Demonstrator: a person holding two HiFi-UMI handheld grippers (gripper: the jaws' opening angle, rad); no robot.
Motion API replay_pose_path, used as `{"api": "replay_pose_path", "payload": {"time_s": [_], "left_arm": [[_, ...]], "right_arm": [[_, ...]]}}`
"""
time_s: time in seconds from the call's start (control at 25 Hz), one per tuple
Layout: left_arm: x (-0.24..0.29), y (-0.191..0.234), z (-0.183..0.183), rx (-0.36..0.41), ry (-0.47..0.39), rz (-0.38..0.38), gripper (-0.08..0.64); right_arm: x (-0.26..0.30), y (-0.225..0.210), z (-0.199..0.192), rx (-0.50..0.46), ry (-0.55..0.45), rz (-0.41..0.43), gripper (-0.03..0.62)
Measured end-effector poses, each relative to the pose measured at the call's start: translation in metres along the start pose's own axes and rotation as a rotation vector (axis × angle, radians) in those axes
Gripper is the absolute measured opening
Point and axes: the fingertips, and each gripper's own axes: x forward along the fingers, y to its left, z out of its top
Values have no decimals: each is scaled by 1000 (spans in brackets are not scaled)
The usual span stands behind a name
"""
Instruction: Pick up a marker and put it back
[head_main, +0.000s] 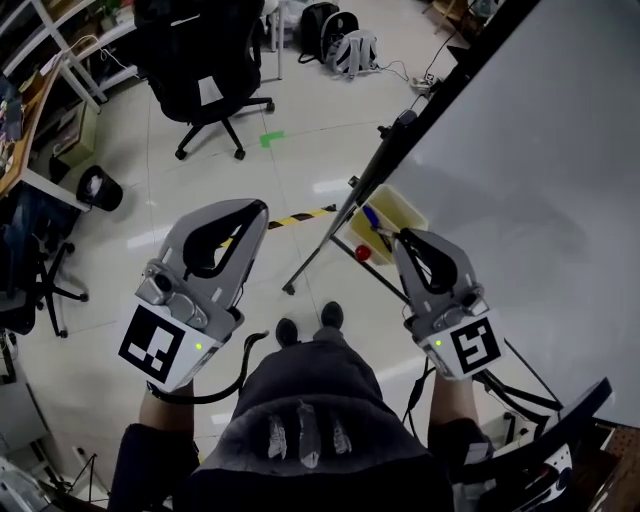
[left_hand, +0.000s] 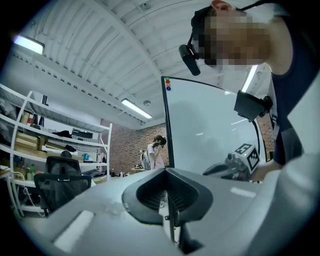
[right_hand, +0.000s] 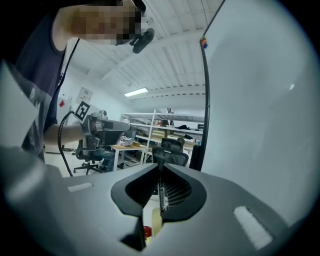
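1. Whiteboard (head_main: 540, 170): large, pale, bare face, dark frame. It stands close along the outer side of the right tongs (head_main: 400, 237) and runs on ahead of them. Its slanting black stand legs (head_main: 320, 250) pass between the two pairs of tongs, ahead of their tips.
2. Office chair (head_main: 200, 50): black, on castors, well ahead of the left tongs (head_main: 258, 207).
3. Person: dark top, seen from above, with shoes (head_main: 305, 322) on the pale floor behind and between both tongs.
4. Left tongs: grey shell with a marker cube. The jaws are clenched to a thin seam with nothing in them, and they are held out level over the floor.
5. Right tongs: same make, beside the left pair and well apart from it. The jaws are pressed together and hold nothing.
6. Backpacks (head_main: 340, 40): two, grey and black, on the floor far ahead of both tongs.
7. Bin (head_main: 100, 188): black and round, far out to the left of the left tongs.
8. Tray (head_main: 405, 208): yellow, at the whiteboard's lower edge, just ahead of and below the right tongs' tips.
9. Tape strip (head_main: 300, 215): yellow and black, on the floor just ahead of the left tongs.
10. Marker (head_main: 372, 218): blue, lying in the tray, near the right tongs' tips and not touched by them.
11. Red item (head_main: 363, 253): small, at the tray's near end; I cannot tell what it is.
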Motion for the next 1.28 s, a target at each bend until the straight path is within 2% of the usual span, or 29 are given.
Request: {"api": "replay_pose_path", "payload": {"time_s": [0.32, 0.8, 1.28], "left_arm": [[21, -1, -28, -37, 66, -21, 6], [25, -11, -51, -70, 108, -49, 6], [34, -21, -59, -74, 139, -81, 6]], "right_arm": [[9, -8, -46, 50, 69, -7, 28], [1, -10, -88, 31, 163, -50, 29], [-15, -22, -95, 71, 148, -114, 32]]}}
